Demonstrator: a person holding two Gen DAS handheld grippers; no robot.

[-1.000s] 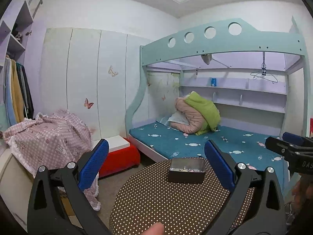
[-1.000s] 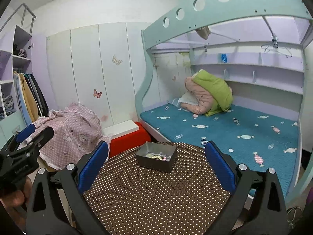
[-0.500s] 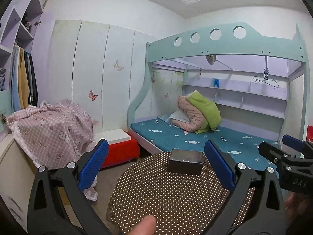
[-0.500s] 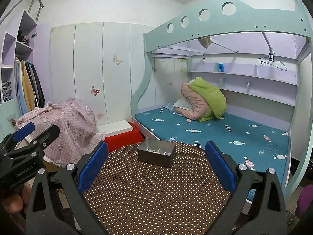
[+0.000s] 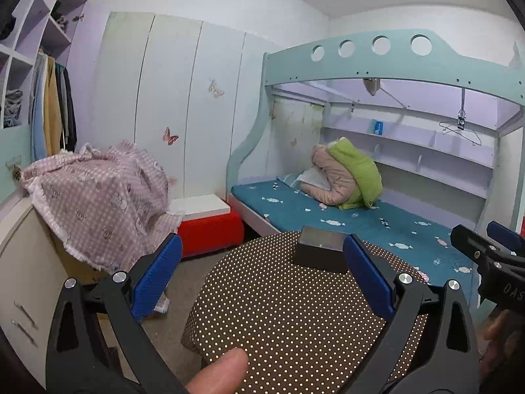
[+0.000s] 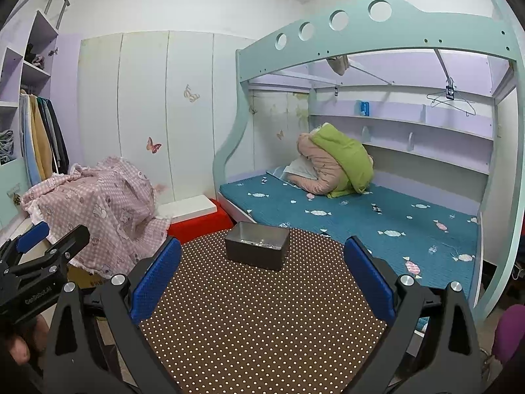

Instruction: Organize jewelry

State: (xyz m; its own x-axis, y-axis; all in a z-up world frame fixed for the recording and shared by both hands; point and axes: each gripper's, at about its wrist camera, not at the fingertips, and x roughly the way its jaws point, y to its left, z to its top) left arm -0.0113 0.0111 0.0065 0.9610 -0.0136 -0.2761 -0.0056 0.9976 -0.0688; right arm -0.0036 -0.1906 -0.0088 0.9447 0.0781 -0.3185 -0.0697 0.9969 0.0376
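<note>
We hold a tool in each hand, up above a round worktop (image 6: 262,321) with a brown cloth full of white dots. The left tool (image 5: 262,272) is wide open and holds nothing. The right tool (image 6: 262,272) is wide open too, and also holds nothing.

The thing we care about is a small gray metal box (image 6: 257,244). It sits on the far side of the worktop, close to the bed (image 6: 361,216). From the right tool's view we can look into it and see little shiny bits, which we think are the jewelry (image 6: 259,241). They are too small for us to tell what kind they are. From the left tool's view we see only the side of the box (image 5: 320,254), not what is in it.

We think the job has only just begun, as both tools are well apart from the box. To do this step well, we should bring one tool down slowly over the open top of the box. We should pick one small piece and close gently on it, so it does not slip or pop out. The other tool could hold the box steady so it does not slide on the cloth.

Some writing shows on the tools. The left tool's side reads "GenRobot.AI" (image 6: 37,295). On the right tool we can read only "DAS" (image 5: 512,290) before the edge cuts it off.
</note>
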